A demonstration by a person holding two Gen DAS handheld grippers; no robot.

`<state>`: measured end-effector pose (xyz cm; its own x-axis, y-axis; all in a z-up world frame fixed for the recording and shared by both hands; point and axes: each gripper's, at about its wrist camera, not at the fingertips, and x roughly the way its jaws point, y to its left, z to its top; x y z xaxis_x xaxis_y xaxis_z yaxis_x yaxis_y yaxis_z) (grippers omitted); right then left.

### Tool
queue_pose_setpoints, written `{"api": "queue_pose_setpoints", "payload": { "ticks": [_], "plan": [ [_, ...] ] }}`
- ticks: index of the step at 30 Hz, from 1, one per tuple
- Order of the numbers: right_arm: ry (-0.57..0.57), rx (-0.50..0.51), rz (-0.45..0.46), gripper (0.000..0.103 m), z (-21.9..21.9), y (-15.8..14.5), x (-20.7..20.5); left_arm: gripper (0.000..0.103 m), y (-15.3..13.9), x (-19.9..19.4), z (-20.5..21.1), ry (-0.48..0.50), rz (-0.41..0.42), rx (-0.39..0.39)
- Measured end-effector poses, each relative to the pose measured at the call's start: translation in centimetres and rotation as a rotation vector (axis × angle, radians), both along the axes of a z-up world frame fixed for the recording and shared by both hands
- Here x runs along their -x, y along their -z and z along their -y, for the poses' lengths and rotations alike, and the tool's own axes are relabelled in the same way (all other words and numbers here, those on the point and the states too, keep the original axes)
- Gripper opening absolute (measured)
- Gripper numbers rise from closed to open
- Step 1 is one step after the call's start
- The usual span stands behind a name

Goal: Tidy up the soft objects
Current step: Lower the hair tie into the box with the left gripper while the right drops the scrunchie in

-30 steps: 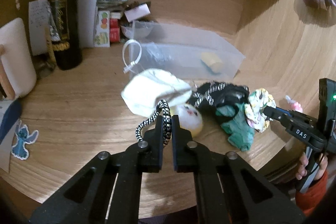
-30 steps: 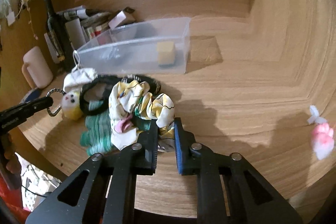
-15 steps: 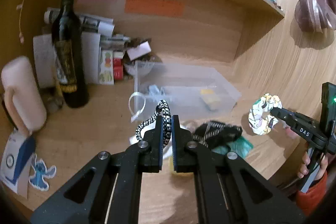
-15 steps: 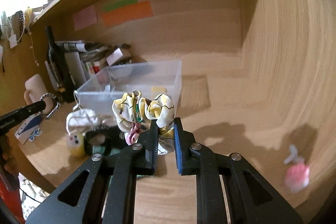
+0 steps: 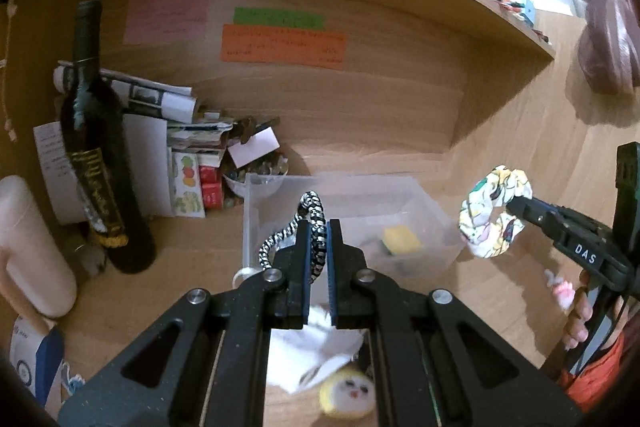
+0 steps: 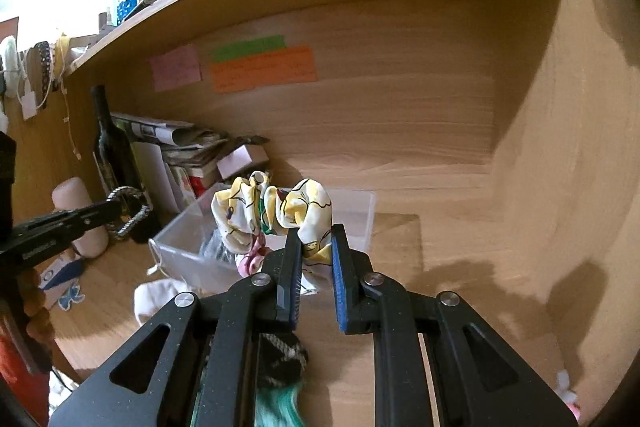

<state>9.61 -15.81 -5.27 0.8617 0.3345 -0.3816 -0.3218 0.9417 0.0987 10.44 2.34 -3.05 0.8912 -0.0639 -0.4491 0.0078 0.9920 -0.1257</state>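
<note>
My left tool pinches a black-and-white braided loop, lifted above the tabletop; my right tool pinches a floral scrunchie, also aloft. Beyond both sits the clear plastic bin, a yellow sponge inside.

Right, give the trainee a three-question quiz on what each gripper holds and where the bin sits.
1. True or false: the left gripper is shut on a black-and-white braided loop.
2. The right gripper holds: A) a sponge B) the floral scrunchie C) a bottle.
3. Fill in: the yellow sponge lies inside the clear ____.

Key: 1 true; 2 B; 3 plastic bin.
</note>
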Motion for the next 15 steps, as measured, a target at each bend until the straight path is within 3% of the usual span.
{"api": "queue_pose_setpoints", "payload": {
  "ticks": [7,15],
  "plan": [
    [-0.021,0.0,-0.023,0.012,-0.6,0.0,-2.7,0.006,0.6,-3.4,0.5,0.002,-0.035,-0.021],
    [-0.063,0.073,-0.111,0.012,-3.5,1.8,-6.7,0.006,3.2,-7.7,0.5,0.023,-0.163,-0.014]
  ]
}}
